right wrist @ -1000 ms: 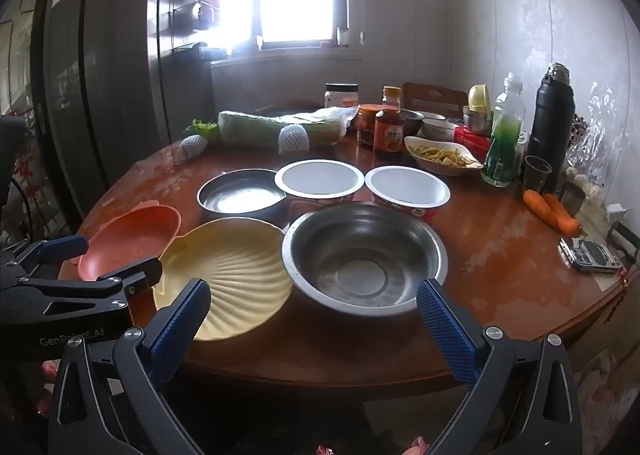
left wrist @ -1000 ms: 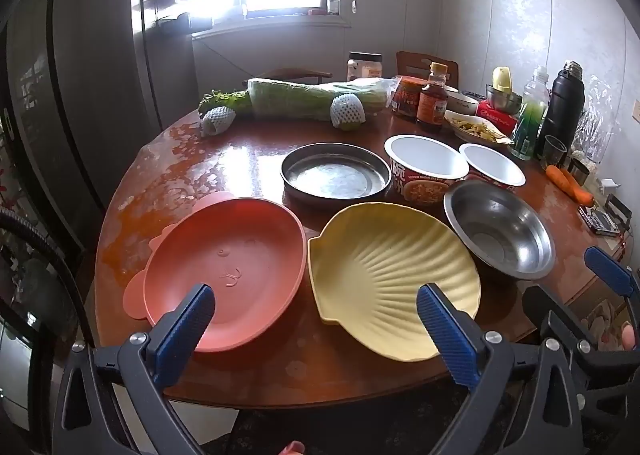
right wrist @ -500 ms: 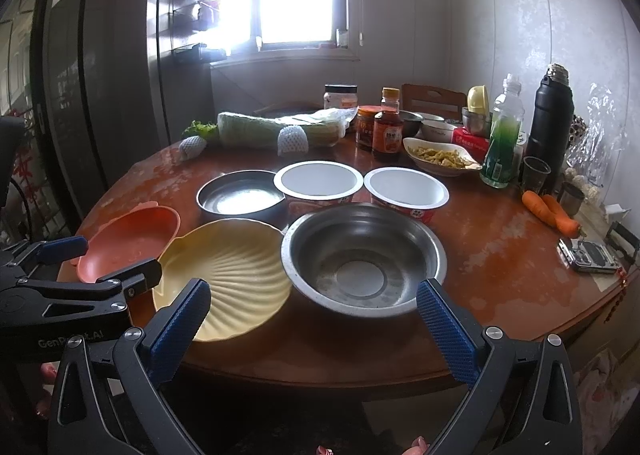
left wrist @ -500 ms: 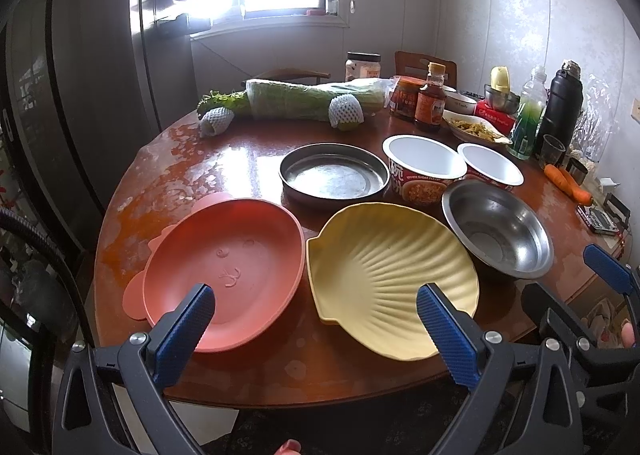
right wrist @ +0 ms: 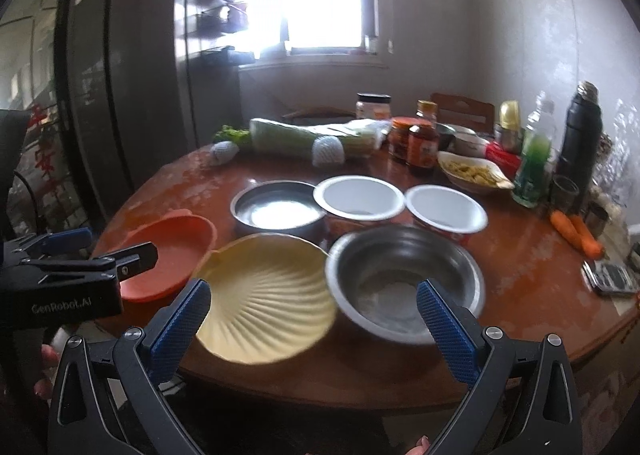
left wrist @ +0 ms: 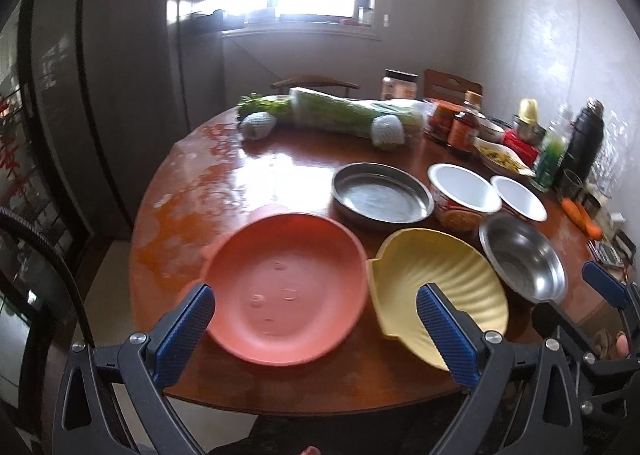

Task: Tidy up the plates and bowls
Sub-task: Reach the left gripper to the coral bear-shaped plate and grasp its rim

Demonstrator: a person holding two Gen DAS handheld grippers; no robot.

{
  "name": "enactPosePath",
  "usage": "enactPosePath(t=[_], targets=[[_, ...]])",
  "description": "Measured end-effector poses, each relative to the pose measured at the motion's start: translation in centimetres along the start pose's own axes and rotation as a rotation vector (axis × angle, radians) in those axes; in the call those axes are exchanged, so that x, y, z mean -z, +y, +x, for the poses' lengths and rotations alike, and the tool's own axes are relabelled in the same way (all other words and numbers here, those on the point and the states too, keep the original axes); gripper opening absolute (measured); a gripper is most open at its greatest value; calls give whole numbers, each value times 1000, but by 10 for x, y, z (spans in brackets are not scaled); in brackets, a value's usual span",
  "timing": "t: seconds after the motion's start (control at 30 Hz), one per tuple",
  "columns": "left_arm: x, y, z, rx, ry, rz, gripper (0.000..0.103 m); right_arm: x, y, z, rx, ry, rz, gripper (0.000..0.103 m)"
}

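One legible marking was recorded: "GenRobot.AI", printed in pale letters on the black body of the left gripper (right wrist: 86, 249), seen at the left edge of the right wrist view. The red labels on the sauce bottle (right wrist: 423, 151) and on the jar (right wrist: 400, 137) just left of it, both well beyond the gripper, were too blurred to read. The print on the sides of the paper bowls (left wrist: 464, 191) could not be made out either.

The round plate (left wrist: 286, 291) is salmon-orange; the shell-shaped plate (right wrist: 266, 295) is pale yellow with fanned ridges. The two paper bowls (right wrist: 358, 197) are white inside, apparently red-printed outside, on a glossy reddish-brown table (left wrist: 256, 175).
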State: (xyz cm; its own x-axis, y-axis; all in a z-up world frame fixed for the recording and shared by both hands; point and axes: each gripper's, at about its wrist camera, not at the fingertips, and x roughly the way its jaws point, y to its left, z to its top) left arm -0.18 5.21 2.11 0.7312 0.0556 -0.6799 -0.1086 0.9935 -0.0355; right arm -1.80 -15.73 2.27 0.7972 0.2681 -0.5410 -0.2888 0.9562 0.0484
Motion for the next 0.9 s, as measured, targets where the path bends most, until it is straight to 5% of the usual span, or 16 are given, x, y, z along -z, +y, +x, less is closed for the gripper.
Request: enactPosePath(t=[0.4,0.9], targets=[[1,54,8,-43,68,-76,102,-33,45,27,-132,-7,-118,103],[16,91,40,-25,158,-145,101,-49,92,108,-177,139,-249,103]])
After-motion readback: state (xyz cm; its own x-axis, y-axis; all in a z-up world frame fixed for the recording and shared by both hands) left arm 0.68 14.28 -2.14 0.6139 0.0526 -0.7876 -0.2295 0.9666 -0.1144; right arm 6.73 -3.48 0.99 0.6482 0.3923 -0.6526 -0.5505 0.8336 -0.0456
